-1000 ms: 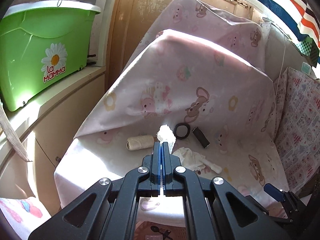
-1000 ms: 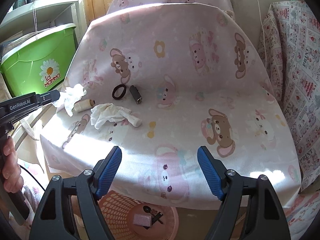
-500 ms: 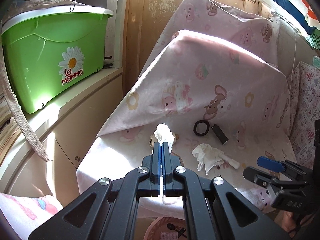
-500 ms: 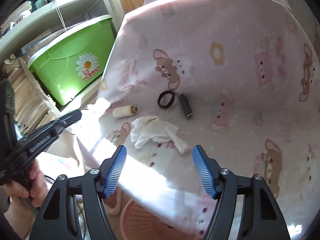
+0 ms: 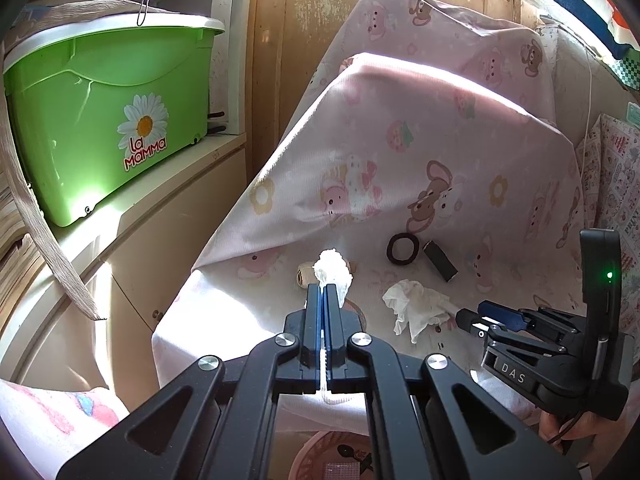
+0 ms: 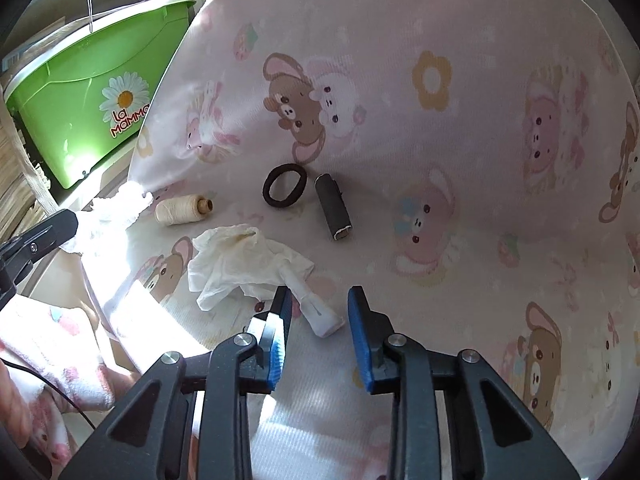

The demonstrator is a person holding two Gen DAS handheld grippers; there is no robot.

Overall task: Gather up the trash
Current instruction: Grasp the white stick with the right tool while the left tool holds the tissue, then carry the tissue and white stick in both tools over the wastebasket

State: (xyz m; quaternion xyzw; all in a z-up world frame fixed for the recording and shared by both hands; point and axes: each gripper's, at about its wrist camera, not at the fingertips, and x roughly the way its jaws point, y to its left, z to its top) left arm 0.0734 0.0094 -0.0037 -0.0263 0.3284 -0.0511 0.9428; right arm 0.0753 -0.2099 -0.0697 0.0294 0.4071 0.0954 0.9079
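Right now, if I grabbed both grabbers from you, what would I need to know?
Left gripper: shut on a white tissue wad.
Right gripper: jaws closing around the twisted tail of the crumpled tissue, not yet gripping it.
Also on the pink sheet: thread spool, black hair tie, dark tube.
Pink basket sits below the sheet's edge.
Done: one wad picked up.
Left: grab the crumpled tissue, probably drop both in the basket.

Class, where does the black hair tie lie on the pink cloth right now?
In the right wrist view the black hair tie lies mid-cloth, just left of the dark cylinder, right of the thread spool.
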